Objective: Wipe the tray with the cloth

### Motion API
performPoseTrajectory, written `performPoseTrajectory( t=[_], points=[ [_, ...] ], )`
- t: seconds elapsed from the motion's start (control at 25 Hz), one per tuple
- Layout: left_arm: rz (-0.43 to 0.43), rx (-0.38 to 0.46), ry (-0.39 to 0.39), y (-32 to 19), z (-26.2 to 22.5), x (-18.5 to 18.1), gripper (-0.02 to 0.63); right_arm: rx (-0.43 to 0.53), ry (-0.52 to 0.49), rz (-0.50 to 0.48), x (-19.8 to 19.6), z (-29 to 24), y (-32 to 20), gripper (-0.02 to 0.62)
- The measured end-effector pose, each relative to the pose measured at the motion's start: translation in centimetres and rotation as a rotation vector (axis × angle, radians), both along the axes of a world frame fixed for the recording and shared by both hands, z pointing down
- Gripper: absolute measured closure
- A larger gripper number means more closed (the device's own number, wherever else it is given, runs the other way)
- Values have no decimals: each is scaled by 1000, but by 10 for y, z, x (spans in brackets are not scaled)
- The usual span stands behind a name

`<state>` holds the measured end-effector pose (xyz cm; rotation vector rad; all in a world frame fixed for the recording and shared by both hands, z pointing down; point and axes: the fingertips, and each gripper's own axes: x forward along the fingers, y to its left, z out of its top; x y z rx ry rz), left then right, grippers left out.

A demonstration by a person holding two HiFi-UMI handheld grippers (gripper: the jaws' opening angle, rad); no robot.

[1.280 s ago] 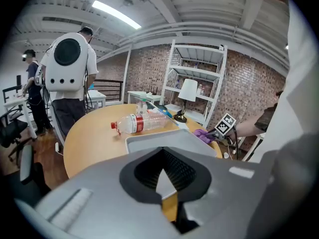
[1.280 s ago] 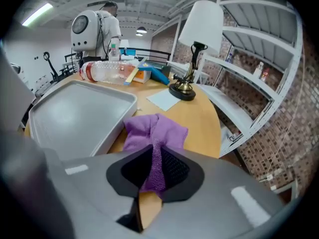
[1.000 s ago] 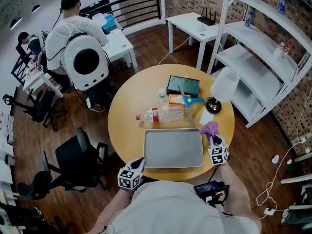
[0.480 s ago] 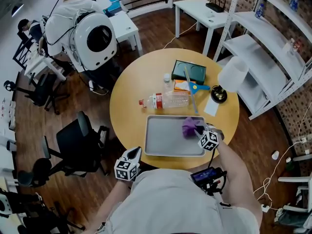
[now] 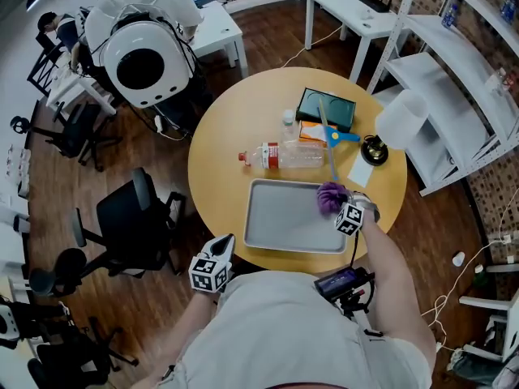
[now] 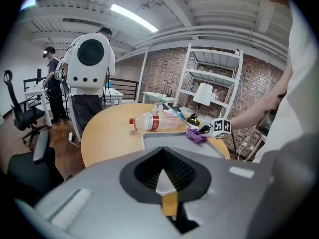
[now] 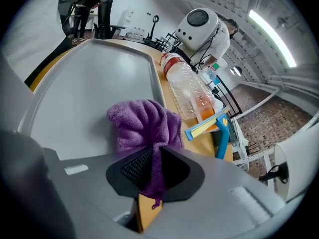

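Plainly the right gripper (image 5: 337, 207) is nearer, jaws clamped on the purple cloth (image 5: 330, 194) at the tray's (image 5: 280, 229) 2 o'clock corner, so its bare length runs toward 9 o'clock (the left gripper (image 6: 167, 187), closed on nothing, hangs off the table (image 5: 231, 181) at 7 o'clock).

Right arm stretched forward, right gripper (image 5: 339, 207) clamped on the cloth (image 5: 328, 194); left gripper (image 5: 212, 272) held back near the body, jaws together
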<state>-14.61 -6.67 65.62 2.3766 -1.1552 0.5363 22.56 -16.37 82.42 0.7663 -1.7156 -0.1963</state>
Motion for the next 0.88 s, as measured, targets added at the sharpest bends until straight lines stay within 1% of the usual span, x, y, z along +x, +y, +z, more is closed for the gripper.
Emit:
performPoseTrajectory(
  t=[0.08,0.2,0.36,0.52,0.72,0.88],
  points=[
    [17,4,-3,-1,1,4,606,-26,-32,2,-3,2,6,548],
    [52,16,-4,-2,0,13,606,-76,-67,-41,-14,3,29,548],
    [90,29,8,-6,-1,25,606,-103,-69,-133,-34,1,70,548],
    [118,24,20,-3,1,33,606,-129,-79,-180,-49,1,118,548],
    [153,19,33,1,0,41,606,-141,-101,-193,-65,-4,169,549],
    [177,12,33,2,-4,48,606,-156,-108,-177,-58,-5,172,549]
  ],
)
